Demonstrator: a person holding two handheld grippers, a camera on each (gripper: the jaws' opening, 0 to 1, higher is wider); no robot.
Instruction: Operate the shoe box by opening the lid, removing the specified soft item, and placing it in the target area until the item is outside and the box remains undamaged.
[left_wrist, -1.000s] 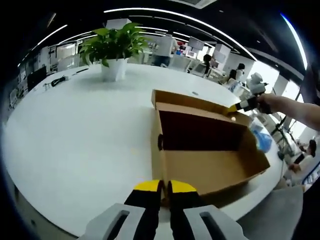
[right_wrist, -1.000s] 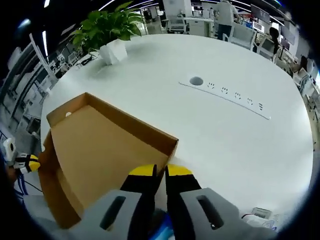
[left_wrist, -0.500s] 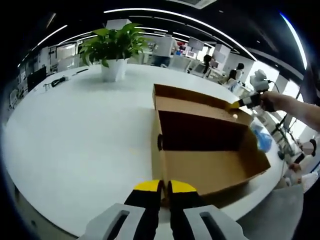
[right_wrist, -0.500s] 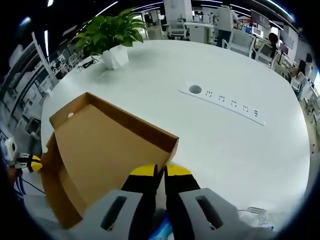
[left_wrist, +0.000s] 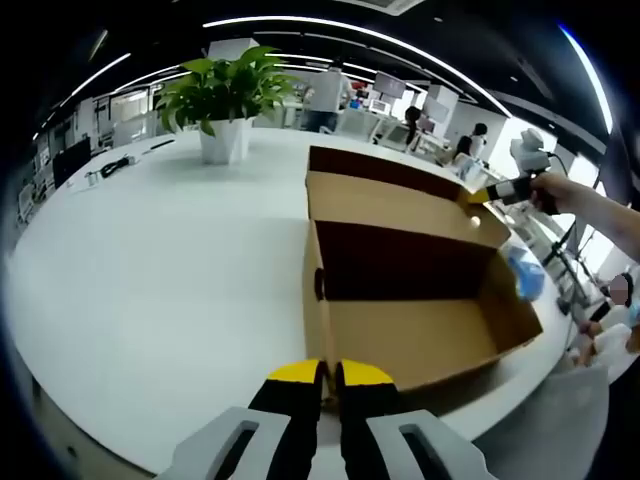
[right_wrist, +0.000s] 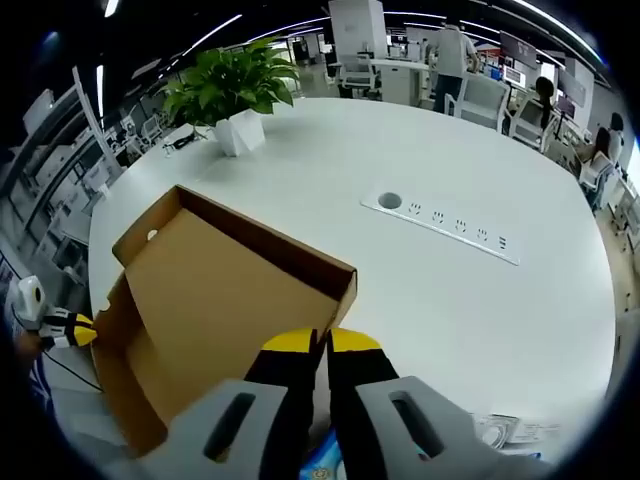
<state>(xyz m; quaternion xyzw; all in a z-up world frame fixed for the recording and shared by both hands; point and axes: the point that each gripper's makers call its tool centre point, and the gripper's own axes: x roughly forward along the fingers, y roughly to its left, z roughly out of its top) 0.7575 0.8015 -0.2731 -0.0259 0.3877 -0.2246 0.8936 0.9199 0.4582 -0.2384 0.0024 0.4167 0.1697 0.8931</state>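
Two tongs, left gripper (left_wrist: 327, 372) and right gripper (right_wrist: 320, 342), pinch the box (left_wrist: 400, 290) and lid (right_wrist: 215, 300); pulling hard could rip it.

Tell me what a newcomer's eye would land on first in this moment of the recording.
The open cardboard shoe box in the middle of the white table, its lid swung up with the right tongs shut on the lid's edge. The left tongs pinch the box's near wall. Behind, a leafy potted plant stands on the table, and something blue lies just past the box's far side.
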